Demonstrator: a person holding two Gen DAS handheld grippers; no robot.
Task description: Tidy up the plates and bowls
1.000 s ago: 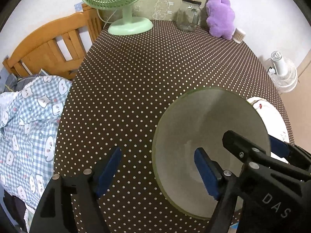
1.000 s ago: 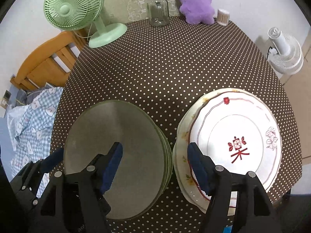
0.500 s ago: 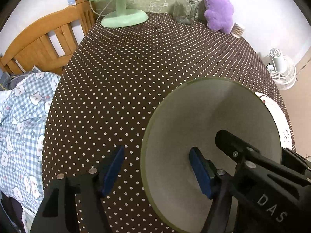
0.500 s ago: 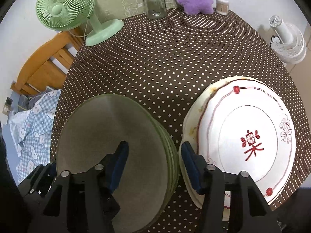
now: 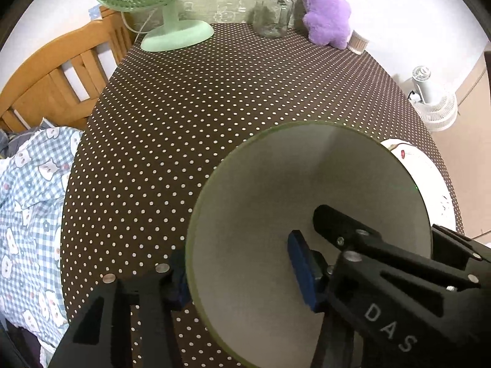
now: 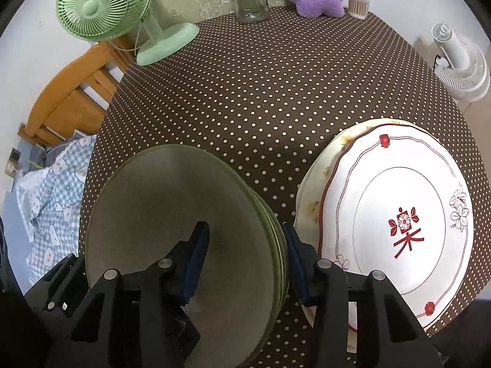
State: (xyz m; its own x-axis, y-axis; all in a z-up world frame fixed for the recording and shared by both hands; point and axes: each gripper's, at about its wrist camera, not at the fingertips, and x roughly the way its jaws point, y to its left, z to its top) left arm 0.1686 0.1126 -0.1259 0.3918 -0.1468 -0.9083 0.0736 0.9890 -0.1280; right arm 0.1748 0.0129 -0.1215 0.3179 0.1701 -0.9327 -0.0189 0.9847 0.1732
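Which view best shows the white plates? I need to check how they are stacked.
The right wrist view: the red-patterned white plate lies nearly whole on a floral plate. The left wrist view shows only a white sliver behind the green plates.

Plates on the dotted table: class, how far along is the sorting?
Done: white plates sit stacked on the right. In hand: both grippers, left and right, have been closing their jaws over opposite rims of the green plates. Left: moving that green stack.
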